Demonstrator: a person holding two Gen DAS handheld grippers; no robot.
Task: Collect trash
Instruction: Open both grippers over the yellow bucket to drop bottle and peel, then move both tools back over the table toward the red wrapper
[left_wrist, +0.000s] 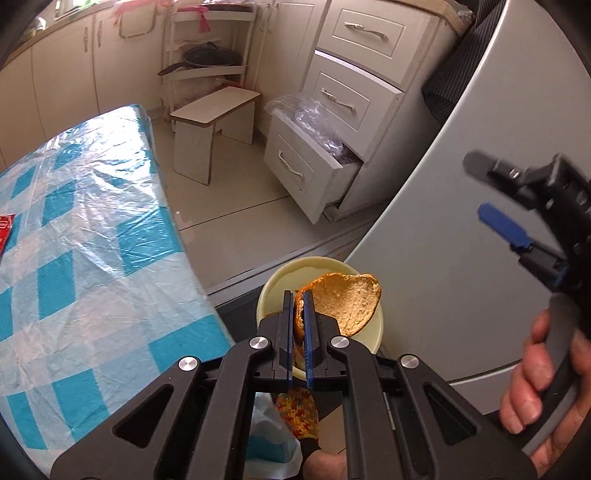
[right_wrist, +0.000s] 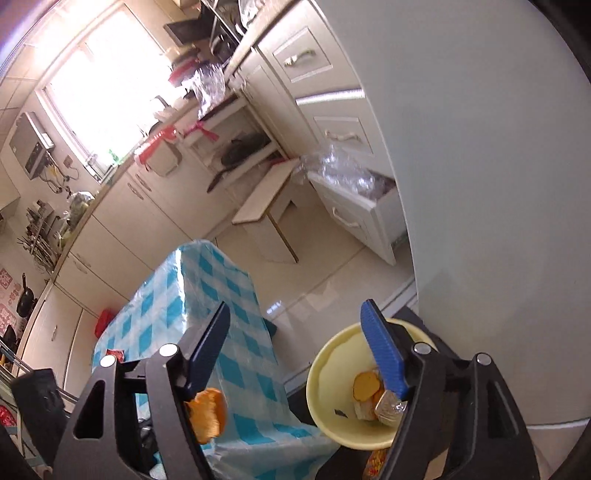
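My left gripper (left_wrist: 299, 321) is clamped almost shut on a browned slice of bread (left_wrist: 347, 306), pinching it by one edge so the rest fans out to the right. It hangs over the pale yellow bin (left_wrist: 280, 280), which stands on the floor beside the table with the blue checked cloth (left_wrist: 92, 240).

My right gripper (right_wrist: 295, 354) stands wide open with nothing between its fingers (the orange scraps (right_wrist: 364, 384) and wrapper seen past the blue pad lie down inside the bin). A hand (left_wrist: 543, 387) wraps its handle, in front of a grey fridge door (left_wrist: 443, 240).
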